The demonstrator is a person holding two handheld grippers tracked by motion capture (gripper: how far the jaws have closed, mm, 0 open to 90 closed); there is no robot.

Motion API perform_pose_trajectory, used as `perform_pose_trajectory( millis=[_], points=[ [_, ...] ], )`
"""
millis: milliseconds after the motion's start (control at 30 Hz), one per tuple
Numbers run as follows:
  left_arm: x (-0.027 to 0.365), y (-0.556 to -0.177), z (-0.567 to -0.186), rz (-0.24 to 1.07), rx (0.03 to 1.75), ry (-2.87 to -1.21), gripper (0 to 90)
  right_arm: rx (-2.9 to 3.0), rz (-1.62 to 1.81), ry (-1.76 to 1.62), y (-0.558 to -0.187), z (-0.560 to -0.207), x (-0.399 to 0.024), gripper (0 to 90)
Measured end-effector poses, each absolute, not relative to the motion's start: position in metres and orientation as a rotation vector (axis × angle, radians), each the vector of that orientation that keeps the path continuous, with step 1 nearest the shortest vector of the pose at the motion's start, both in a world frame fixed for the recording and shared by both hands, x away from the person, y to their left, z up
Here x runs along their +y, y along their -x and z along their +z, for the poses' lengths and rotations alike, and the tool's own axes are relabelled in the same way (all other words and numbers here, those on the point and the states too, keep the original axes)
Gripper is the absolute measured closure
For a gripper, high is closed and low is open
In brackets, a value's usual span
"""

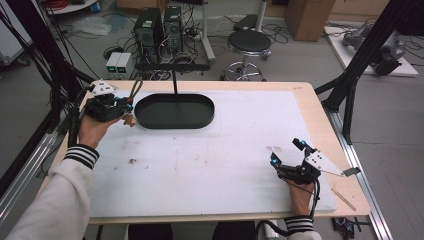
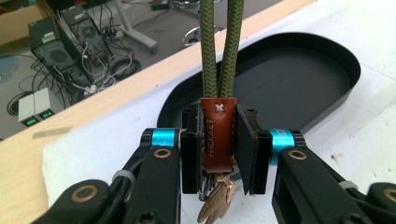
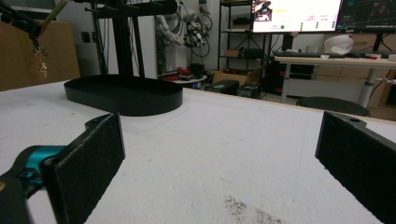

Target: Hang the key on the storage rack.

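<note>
Grey floor. Black stool [image 1: 249,42] top center, two PC towers [image 1: 159,27] upper left amid cables, cardboard box [image 1: 310,17] upper right.

I hold two grippers, one in each hand: my left gripper [image 1: 121,106] at the far left of the surface [image 1: 210,160], my right gripper [image 1: 287,154] near its front right corner. One white mat [image 1: 200,165] covers the surface. On it sits one black oval tray [image 1: 175,111] with one upright post [image 1: 174,80] carrying one crossbar [image 1: 172,66]. My left gripper grips one key strap: one brown leather tab [image 2: 217,137], two strands of green cord [image 2: 219,46] and one bunch of small metal charms [image 2: 217,203]. Beyond the surface stand two computer towers [image 1: 159,27], one round stool [image 1: 249,42] and two small boxes with green displays [image 1: 118,62].
</note>
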State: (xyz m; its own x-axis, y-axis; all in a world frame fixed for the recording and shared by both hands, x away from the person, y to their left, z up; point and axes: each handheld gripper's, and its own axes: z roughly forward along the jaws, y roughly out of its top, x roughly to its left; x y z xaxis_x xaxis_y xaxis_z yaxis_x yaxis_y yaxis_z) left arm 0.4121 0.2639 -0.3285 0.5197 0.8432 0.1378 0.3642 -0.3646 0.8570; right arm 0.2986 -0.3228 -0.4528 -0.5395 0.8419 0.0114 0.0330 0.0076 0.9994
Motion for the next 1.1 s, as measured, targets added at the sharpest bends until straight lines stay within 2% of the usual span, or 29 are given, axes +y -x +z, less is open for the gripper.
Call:
perform_pose_trajectory(
  millis=[567, 1100],
  points=[
    [0.262, -0.434, -0.318, 0.793, 1.016, -1.874, 72.7, 1.641, 1.605, -0.916, -0.299, -0.453, -0.323, 0.4],
    [0.260, -0.453, -0.334, 0.782, 1.052, -1.863, 72.7, 1.641, 1.606, -0.917, -0.299, -0.453, -0.323, 0.4]
  ],
)
